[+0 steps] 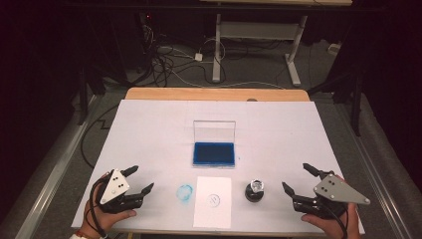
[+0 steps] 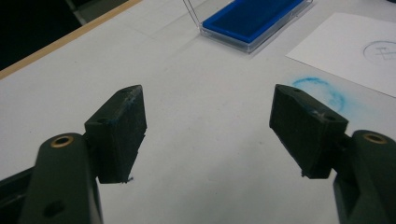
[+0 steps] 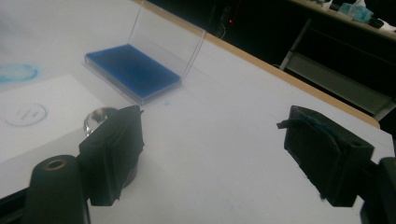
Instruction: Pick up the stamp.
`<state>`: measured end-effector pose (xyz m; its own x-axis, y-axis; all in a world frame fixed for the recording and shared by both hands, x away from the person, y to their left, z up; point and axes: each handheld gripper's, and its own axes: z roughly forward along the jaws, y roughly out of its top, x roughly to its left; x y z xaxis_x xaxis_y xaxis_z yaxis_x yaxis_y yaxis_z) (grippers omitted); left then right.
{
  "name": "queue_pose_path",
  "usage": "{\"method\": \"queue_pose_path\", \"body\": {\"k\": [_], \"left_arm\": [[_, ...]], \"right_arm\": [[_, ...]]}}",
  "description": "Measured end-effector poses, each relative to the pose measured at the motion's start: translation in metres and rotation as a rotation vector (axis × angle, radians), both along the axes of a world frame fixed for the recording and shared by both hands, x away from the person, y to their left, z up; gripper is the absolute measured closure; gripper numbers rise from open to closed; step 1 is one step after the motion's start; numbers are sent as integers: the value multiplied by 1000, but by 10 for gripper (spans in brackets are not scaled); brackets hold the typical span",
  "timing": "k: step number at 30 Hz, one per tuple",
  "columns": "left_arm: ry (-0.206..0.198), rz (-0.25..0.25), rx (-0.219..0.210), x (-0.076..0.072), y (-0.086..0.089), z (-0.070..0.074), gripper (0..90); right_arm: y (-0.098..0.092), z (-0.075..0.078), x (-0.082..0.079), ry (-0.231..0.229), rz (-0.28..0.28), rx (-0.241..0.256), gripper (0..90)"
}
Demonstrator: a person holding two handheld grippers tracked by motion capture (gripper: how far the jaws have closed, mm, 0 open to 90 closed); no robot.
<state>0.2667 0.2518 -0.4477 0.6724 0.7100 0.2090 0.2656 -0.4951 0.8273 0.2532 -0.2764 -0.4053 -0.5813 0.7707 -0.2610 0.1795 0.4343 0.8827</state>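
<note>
High view: both grippers low in frame with jaws wide and empty, left gripper (image 1: 135, 180) at lower left, right gripper (image 1: 295, 179) at lower right, stamp (image 1: 255, 191) standing just beside the paper (image 1: 213, 211), open ink pad (image 1: 214, 154) at centre. Left gripper view: blue smear (image 2: 322, 91) at right, likely to dirty a dragged jaw. Right gripper view: stamp half hidden behind the left jaw, probably easy to tip if bumped.
</note>
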Motion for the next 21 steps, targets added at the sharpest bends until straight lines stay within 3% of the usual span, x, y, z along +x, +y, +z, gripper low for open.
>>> {"method": "queue_pose_path", "body": {"k": [7,10,17,21], "left_arm": [[21,-32,13,2,-4,-3,266],[54,-36,22,1,-6,-7,266],[89,-59,35,4,-10,-13,266],[96,-57,45,5,-10,-14,266]], "right_arm": [[1,-2,5,84,42,-12,200],[4,2,6,110,54,-12,200],[28,13,19,220,119,-129,210],[41,9,26,279,159,-174,217]]}}
